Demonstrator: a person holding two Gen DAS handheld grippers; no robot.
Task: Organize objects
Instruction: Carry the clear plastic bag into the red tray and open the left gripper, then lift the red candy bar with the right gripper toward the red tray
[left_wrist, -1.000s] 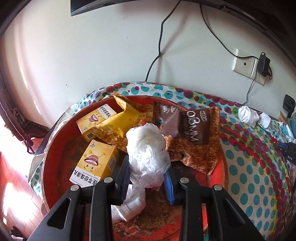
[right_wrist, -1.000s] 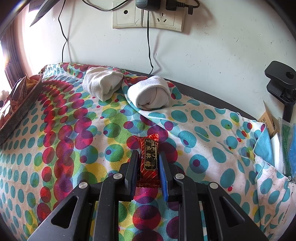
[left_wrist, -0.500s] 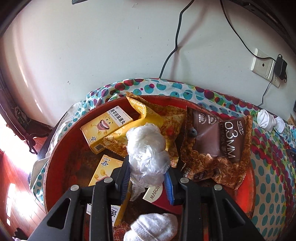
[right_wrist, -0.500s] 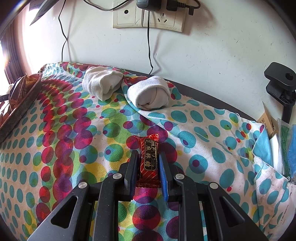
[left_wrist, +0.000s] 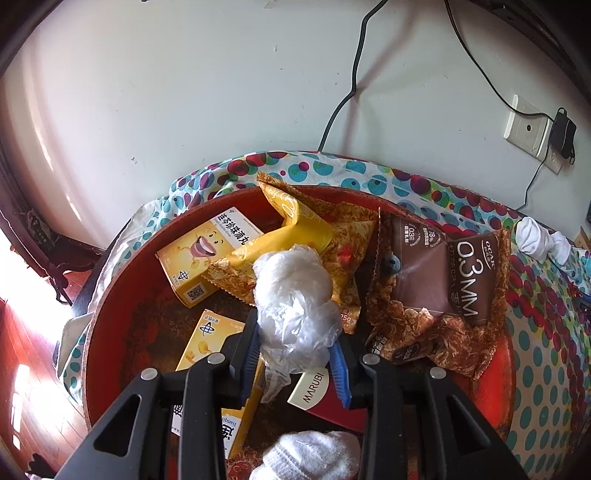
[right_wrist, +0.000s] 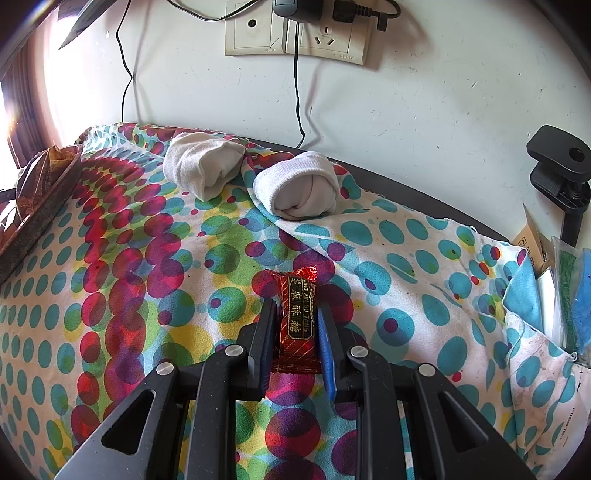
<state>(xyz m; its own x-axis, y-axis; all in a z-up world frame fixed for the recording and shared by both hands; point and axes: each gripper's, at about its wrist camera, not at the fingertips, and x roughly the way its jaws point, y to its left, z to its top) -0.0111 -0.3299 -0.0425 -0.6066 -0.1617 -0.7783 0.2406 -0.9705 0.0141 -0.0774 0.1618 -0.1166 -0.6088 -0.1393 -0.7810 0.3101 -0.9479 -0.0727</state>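
Observation:
My left gripper (left_wrist: 295, 350) is shut on a crumpled clear plastic bag (left_wrist: 295, 302) and holds it above a round red tray (left_wrist: 122, 295). The tray holds two yellow boxes (left_wrist: 207, 254), a yellow snack bag (left_wrist: 295, 232), a brown "0.3MM" snack bag (left_wrist: 443, 288), a "MARUBI" box (left_wrist: 314, 387) and a white sock (left_wrist: 314, 458). My right gripper (right_wrist: 295, 328) is shut on a red candy bar (right_wrist: 297, 321) that lies on the dotted cloth (right_wrist: 110, 295). Two rolled white socks (right_wrist: 203, 166) (right_wrist: 299, 184) lie beyond it near the wall.
The tray's edge (right_wrist: 40, 210) shows at the left of the right wrist view. Wall sockets with cables (right_wrist: 295, 33) are above the table. A black clamp (right_wrist: 561, 166) and packets (right_wrist: 569, 295) stand at the right edge. The wood floor (left_wrist: 29, 350) lies left of the table.
My left gripper has lifted and drawn back with the plastic bag, so more of the tray shows, including the sock and the MARUBI box. The right gripper has not moved.

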